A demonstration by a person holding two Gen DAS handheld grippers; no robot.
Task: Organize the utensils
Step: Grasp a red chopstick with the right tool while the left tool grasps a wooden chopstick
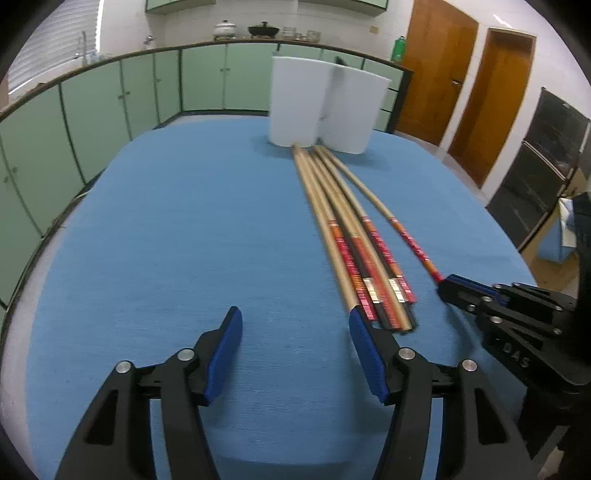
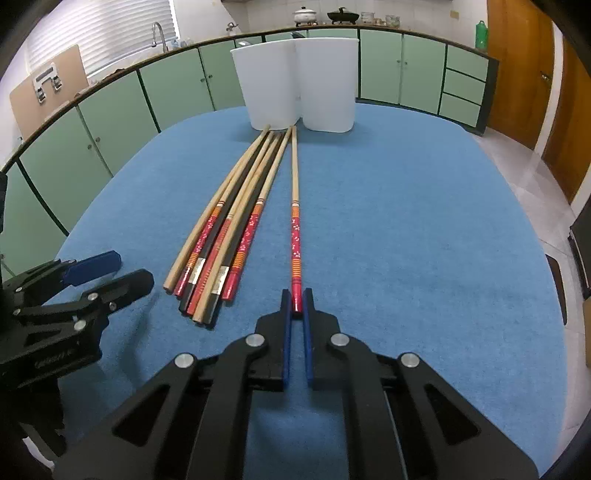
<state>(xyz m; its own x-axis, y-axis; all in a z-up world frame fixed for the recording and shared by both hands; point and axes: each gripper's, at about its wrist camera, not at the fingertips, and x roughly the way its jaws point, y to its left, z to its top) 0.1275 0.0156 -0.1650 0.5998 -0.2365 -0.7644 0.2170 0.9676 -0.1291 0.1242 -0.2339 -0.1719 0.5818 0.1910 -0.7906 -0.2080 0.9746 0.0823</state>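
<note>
- The right gripper (image 2: 296, 301) is seen clenched on the red-painted end of a single chopstick (image 2: 295, 236); the blue pads (image 2: 286, 332) are pressed against either side of that end, and the rest of the stick lies flat on the blue tablecloth (image 2: 424, 229), its bare wooden tip reaching to the foot of the white containers.
- The left gripper (image 1: 295, 347) is held released above the cloth, its blue pads (image 1: 225, 354) well apart with nothing between them; its right-hand finger is placed just beside the near ends of the chopstick bundle (image 1: 354, 243), though whether it touches them cannot be told.
- The bundle is laid in a loose fan beside the single stick; plain wooden, black and red-patterned sticks are mixed in it, and the far tips are gathered close to the containers.
- Two white containers (image 2: 301, 85) are stood upright side by side at the far edge of the cloth, touching or nearly so.
- Beyond the table, green cabinets (image 2: 177, 85) are ranged under a dark counter; pots (image 2: 304, 15) are set on the counter, a green bottle (image 2: 481, 35) is stood at its end, and wooden doors (image 1: 436, 70) are seen further along.
</note>
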